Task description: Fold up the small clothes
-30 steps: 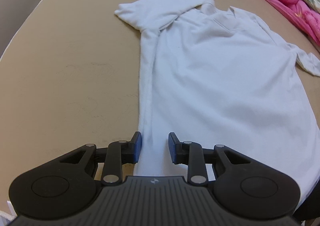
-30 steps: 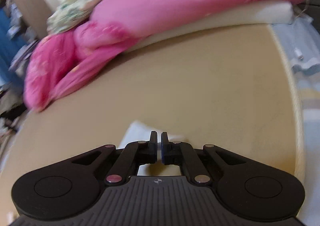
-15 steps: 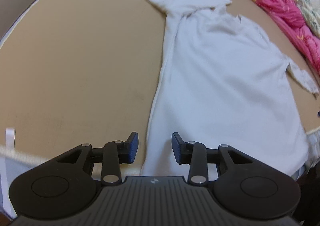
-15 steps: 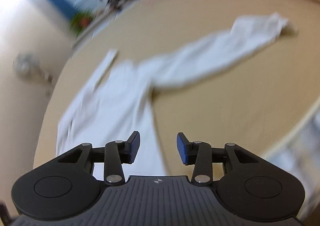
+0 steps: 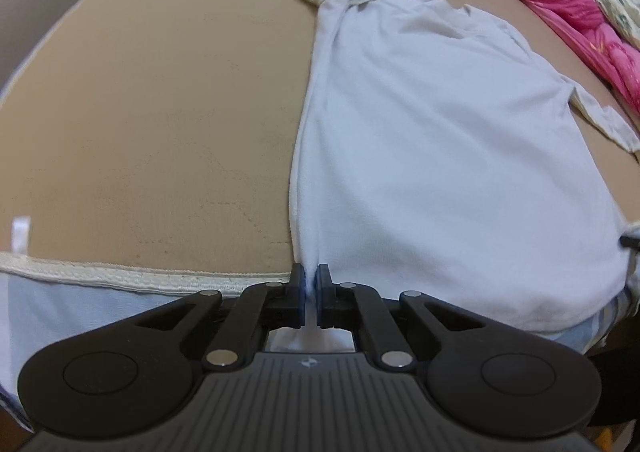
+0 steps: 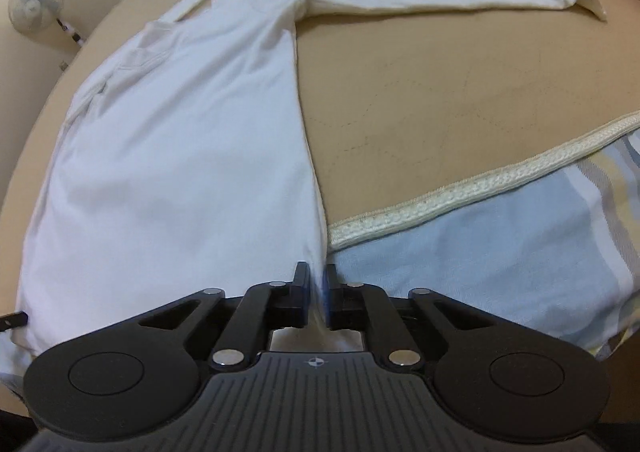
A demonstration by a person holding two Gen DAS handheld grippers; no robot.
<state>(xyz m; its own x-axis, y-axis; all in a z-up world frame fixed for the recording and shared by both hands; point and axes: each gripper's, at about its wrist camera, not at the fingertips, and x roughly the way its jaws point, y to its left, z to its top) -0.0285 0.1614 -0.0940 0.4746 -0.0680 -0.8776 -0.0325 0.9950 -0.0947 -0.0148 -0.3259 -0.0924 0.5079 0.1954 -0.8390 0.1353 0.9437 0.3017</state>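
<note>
Both grippers, left gripper [image 5: 308,284] and right gripper [image 6: 318,284], pinch the hem corners of the limp, light shirt [image 5: 440,156] at the mat's [image 5: 160,112] near edge, good holds.

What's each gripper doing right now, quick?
Left gripper: closed on the shirt at its bottom left corner.
Right gripper: jaws closing on the shirt's bottom right corner.

Shirt [image 5: 440,156] hem hidden behind both tools; pink bedding [image 5: 560,0] cropped.
</note>
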